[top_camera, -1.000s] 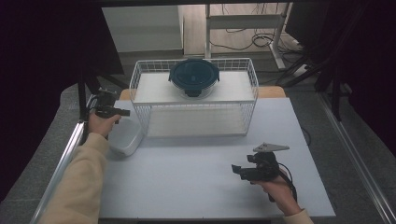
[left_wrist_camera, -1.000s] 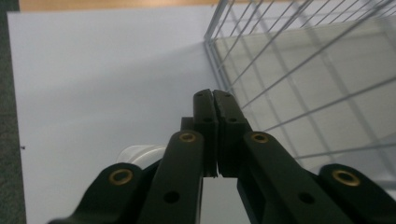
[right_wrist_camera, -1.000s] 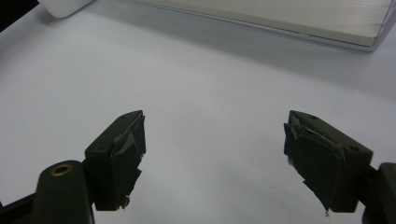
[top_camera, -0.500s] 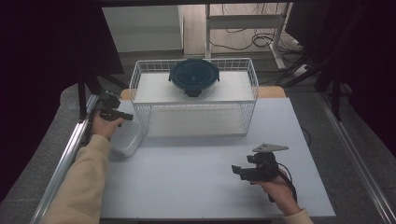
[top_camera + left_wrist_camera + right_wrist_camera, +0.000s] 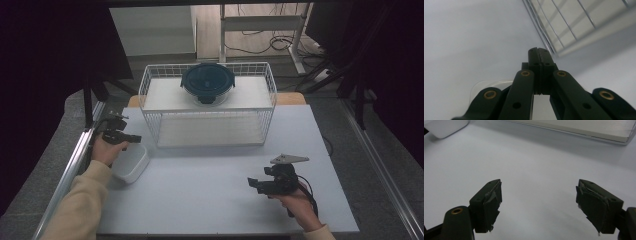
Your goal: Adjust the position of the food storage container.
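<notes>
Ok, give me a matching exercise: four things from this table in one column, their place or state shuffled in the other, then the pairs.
1 left hand-held gripper
2 right hand-held gripper
3 round dark blue lidded container
4 white tub

a inside the wire basket
b jaws wide open
c jaws shut
d on the table, left of the basket

Pairs: 1-c, 2-b, 3-a, 4-d

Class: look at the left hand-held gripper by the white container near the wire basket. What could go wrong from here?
1. The left hand-held gripper is shut above the white container; lowered shut, it may push rather than grasp it.
2. The wire basket stands close, so it might be bumped.
</notes>
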The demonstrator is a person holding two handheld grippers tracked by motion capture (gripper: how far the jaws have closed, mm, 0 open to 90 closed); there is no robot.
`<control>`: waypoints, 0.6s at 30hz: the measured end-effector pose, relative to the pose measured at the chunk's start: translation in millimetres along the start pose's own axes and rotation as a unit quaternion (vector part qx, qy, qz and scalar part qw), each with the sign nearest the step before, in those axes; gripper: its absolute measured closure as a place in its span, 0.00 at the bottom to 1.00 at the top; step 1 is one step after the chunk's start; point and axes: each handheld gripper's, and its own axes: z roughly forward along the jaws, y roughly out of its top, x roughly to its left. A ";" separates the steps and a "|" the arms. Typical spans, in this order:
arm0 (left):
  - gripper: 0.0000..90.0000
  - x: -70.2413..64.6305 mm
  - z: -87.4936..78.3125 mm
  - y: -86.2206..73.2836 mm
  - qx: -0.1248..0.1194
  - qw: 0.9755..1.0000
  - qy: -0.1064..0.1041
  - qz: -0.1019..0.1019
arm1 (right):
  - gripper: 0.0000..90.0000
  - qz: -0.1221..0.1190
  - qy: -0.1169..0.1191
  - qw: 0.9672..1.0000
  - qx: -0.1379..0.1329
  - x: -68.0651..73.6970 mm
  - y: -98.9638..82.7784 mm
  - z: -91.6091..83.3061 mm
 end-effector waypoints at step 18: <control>1.00 -3.5 -33.8 -28.4 -0.035 0.999 -0.003 0.007 | 0.23 0.000 0.002 1.000 0.003 2.5 -0.4 2.0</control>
